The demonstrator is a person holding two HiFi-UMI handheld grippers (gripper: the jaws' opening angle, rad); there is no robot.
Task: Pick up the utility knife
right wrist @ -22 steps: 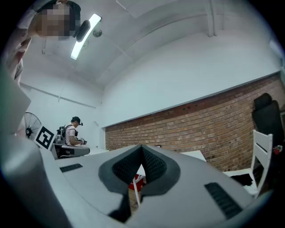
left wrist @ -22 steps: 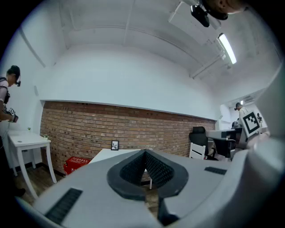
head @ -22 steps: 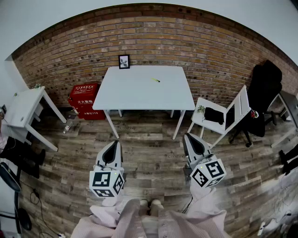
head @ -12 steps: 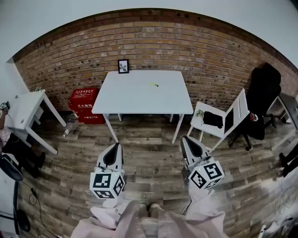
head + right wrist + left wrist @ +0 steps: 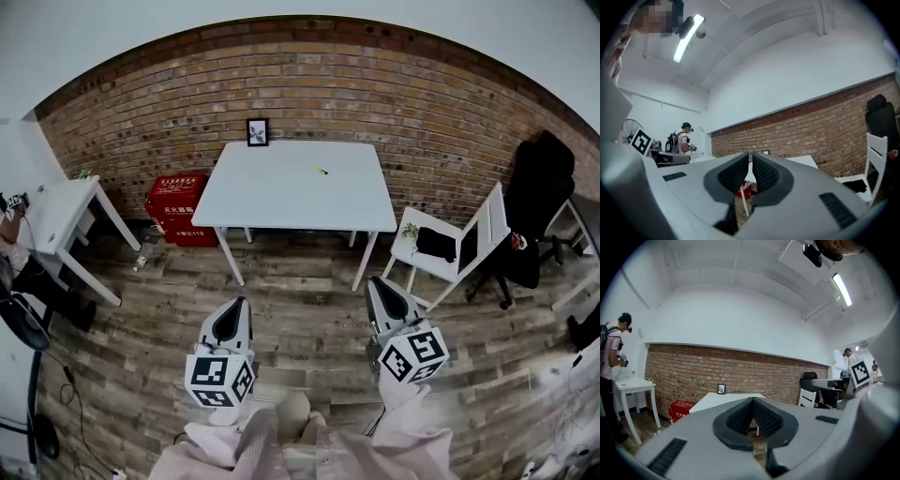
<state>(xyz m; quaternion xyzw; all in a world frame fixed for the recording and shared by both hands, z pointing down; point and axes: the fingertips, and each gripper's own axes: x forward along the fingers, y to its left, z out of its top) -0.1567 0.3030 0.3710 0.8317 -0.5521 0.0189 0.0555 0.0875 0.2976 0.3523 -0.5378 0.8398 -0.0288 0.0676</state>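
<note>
Knife point(image 5: 322, 171) lies on the table point(image 5: 281, 202), past its centre and slightly right, long axis roughly across the table's width; I judge my right gripper point(image 5: 378, 286) nearer than my left gripper point(image 5: 234, 307), both held well short of the table, jaws together and empty.

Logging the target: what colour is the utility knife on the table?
Utility knife: yellow-green, best in the head view.

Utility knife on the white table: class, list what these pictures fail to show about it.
- Head view: utility knife is too small; just a yellow-green sliver, blade unreadable.
- Left gripper view: the shut left claw covers much of the white table; knife unseen.
- Right gripper view: the right claw blocks the same table likewise.
</note>
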